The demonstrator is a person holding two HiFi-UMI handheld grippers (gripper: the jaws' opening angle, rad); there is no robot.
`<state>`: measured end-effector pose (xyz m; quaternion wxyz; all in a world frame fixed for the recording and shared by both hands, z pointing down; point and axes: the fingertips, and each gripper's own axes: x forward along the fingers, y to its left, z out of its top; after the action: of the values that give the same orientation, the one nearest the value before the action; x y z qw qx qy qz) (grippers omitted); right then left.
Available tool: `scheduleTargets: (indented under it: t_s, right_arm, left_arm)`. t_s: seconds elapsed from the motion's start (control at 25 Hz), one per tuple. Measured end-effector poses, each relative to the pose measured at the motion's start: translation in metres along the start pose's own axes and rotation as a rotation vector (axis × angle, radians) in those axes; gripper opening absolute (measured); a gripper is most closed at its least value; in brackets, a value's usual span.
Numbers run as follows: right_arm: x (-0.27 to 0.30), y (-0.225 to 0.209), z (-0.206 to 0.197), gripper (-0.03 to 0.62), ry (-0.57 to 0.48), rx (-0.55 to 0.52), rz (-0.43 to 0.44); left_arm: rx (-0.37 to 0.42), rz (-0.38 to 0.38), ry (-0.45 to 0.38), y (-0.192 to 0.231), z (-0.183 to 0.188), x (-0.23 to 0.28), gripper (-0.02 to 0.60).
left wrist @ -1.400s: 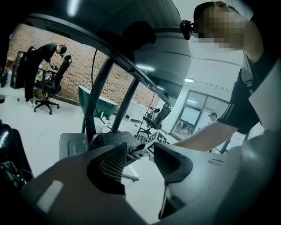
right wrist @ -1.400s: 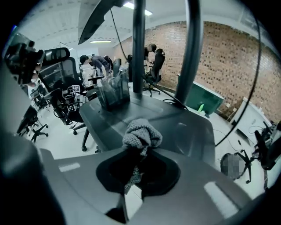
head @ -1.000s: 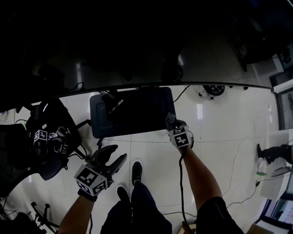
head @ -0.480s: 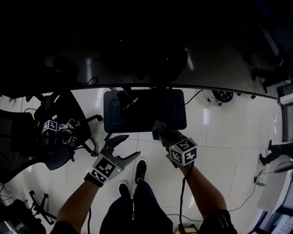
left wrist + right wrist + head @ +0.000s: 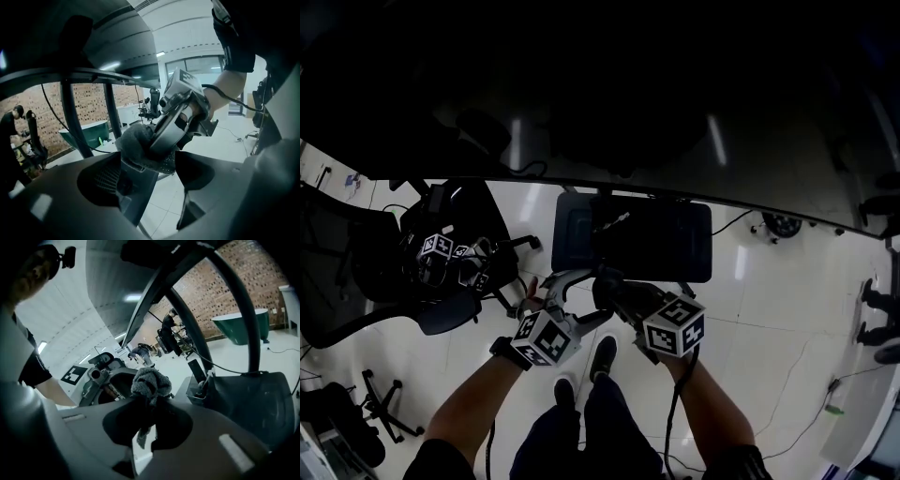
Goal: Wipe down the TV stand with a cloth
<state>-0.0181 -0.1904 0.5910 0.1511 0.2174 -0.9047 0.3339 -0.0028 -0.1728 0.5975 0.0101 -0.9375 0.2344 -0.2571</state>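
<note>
1. Shoe [image 5: 602, 357]: on the pale floor [image 5: 769, 309], on the wearer's side of the stand [image 5: 666, 246], nearest the camera.
2. Left gripper [image 5: 579, 298]: held just short of the stand's front edge, toward its left end. Jaws spread wide with nothing clamped; its own view shows the cloth's lower edge lying against the inner side of one jaw.
3. Right gripper [image 5: 609, 289]: just short of the same front edge, directly beside the left gripper, with the tips of the two grippers meeting. Jaws pressed together, pinching the cloth.
4. Cloth [image 5: 150, 382]: grey and fuzzy, bunched into a ball above the right gripper's jaw tips, with a short tail hanging below them. It sits off the stand, above the floor before its front edge.
5. Stand: a dark rectangular base plate flat on the floor, with dark posts [image 5: 253, 329] rising from it.
6. Chair [image 5: 455, 309]: left of the stand, apart from it, carrying marker cubes [image 5: 437, 246].
7. Screen [image 5: 600, 112]: a large dark panel above the stand, covering its far edge.
8. Green tub [image 5: 239, 326]: well beyond the stand, before a brick wall.
</note>
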Motion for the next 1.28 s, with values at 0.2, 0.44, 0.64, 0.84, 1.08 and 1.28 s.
scheduleTargets:
  t_s: [0.2, 0.44, 0.64, 0.84, 1.08, 1.28]
  right_arm:
    - [0.020, 0.011, 0.004, 0.031, 0.028, 0.019, 0.048]
    - [0.038, 0.010, 0.008, 0.034, 0.006, 0.084, 0.082]
    - [0.035, -0.007, 0.010, 0.080, -0.022, 0.116, 0.050]
    - [0.034, -0.021, 0.014, 0.104, -0.064, 0.137, 0.025]
    - [0.038, -0.033, 0.035, 0.101, -0.144, 0.151, -0.014]
    - [0.034, -0.032, 0.029, 0.095, -0.111, 0.096, -0.032]
  left_arm:
    - [0.009, 0.019, -0.010, 0.013, -0.008, -0.010, 0.318]
    - [-0.014, 0.005, -0.019, 0.020, -0.018, -0.014, 0.177]
    - [-0.062, 0.002, -0.026, 0.030, -0.027, -0.006, 0.112]
    - [-0.197, 0.082, -0.030, 0.072, -0.045, -0.001, 0.031]
    - [-0.283, 0.199, 0.010, 0.122, -0.060, 0.015, 0.026]
    - [-0.424, 0.321, 0.091, 0.174, -0.114, 0.024, 0.026]
